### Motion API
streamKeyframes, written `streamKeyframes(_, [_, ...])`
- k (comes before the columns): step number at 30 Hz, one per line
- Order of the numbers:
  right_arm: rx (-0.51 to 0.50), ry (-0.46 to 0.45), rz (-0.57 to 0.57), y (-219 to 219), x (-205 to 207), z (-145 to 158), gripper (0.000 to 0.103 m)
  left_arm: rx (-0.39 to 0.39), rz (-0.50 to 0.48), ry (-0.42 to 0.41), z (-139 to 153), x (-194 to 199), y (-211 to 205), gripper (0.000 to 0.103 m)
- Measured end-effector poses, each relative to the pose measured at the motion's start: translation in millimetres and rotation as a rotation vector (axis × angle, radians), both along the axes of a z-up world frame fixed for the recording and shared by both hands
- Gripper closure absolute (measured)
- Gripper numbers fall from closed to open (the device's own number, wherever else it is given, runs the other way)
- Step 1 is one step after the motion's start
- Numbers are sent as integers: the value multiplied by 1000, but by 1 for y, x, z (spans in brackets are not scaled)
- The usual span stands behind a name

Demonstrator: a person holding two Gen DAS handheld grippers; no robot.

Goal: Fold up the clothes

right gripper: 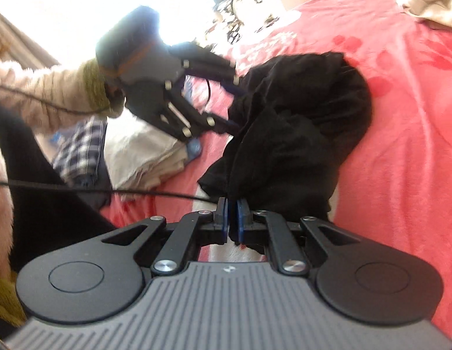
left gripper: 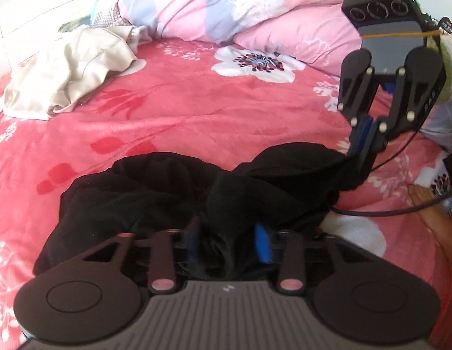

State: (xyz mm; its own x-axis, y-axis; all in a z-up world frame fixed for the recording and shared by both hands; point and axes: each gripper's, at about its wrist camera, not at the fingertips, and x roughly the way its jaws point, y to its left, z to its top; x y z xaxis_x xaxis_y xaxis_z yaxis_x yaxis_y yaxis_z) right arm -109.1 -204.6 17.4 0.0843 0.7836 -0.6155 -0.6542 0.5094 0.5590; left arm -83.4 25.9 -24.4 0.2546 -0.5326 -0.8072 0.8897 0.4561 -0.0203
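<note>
The black garment [left gripper: 173, 192] lies bunched on the bed [left gripper: 196, 110], just in front of both tools, at about six o'clock in the left wrist view. The right hand-held gripper [right gripper: 233, 218] is clenched on a fold of its edge, probably to pin one corner while the cloth is drawn out flat. The left hand-held gripper [left gripper: 226, 242] has its blue pads parted with black cloth lying between them; they do not appear to press on it, so it looks released, perhaps to take a new hold. A beige garment [left gripper: 65, 70] waits at ten o'clock, well apart. The small lettering on the right tool's side, seen from the left, is too blurred to read.
</note>
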Motion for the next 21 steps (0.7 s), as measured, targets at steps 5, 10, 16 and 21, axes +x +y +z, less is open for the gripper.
streamKeyframes(5, [20, 34, -212, -26, 18, -3, 93, -114, 139, 31, 8, 9, 4, 96])
streamKeyframes(10, [93, 97, -402, -49, 34, -11, 56, -231, 255, 4, 28, 13, 7, 97])
streamKeyframes(16, [77, 103, -370, -26, 30, -18, 41, -333, 345, -36, 46, 15, 2, 98])
streamKeyframes(21, [-79, 35, -388, -1, 23, -32, 42, -431, 403, -55, 64, 13, 0, 98])
